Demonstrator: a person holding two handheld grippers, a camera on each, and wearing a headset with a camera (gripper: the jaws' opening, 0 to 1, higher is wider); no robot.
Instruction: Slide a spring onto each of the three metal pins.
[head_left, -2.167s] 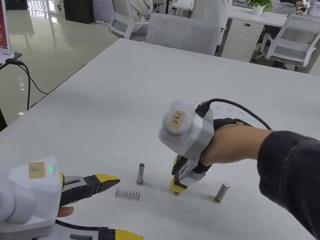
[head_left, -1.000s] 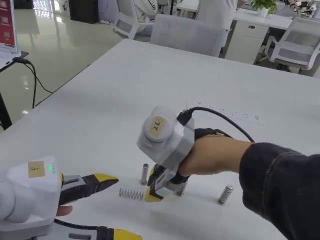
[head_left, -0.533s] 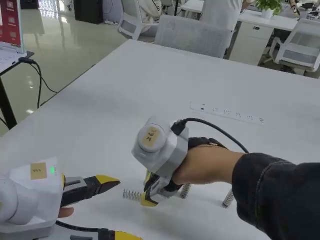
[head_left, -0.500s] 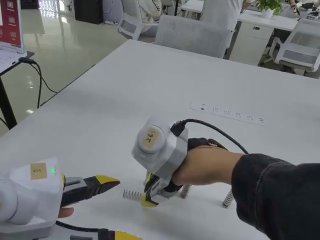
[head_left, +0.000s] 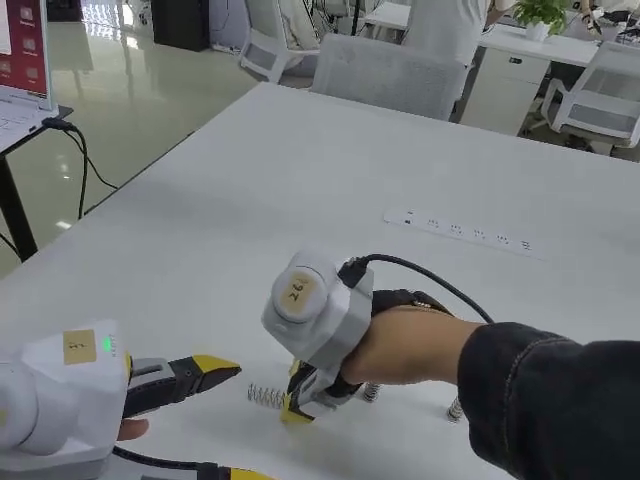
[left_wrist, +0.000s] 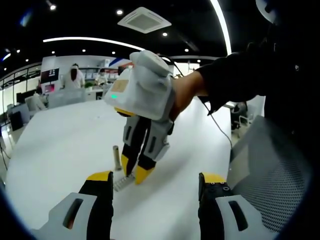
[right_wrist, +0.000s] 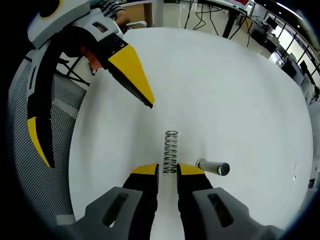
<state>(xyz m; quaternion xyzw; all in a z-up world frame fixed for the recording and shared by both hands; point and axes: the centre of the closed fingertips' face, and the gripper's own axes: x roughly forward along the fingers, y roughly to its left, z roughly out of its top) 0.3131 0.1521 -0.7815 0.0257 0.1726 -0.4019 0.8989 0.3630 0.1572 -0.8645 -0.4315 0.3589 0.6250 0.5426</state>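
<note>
Since a moment ago the right gripper (right_wrist: 167, 171) has moved left across the counter (head_left: 300, 180) to the loose spring (right_wrist: 170, 146) lying there. Its fingers sit close together with the spring's end between the tips. I cannot tell if they squeeze it. A bare pin (right_wrist: 212, 167) stands just beside them. The left gripper (left_wrist: 155, 179) hovers near, fingers spread wide.
</note>
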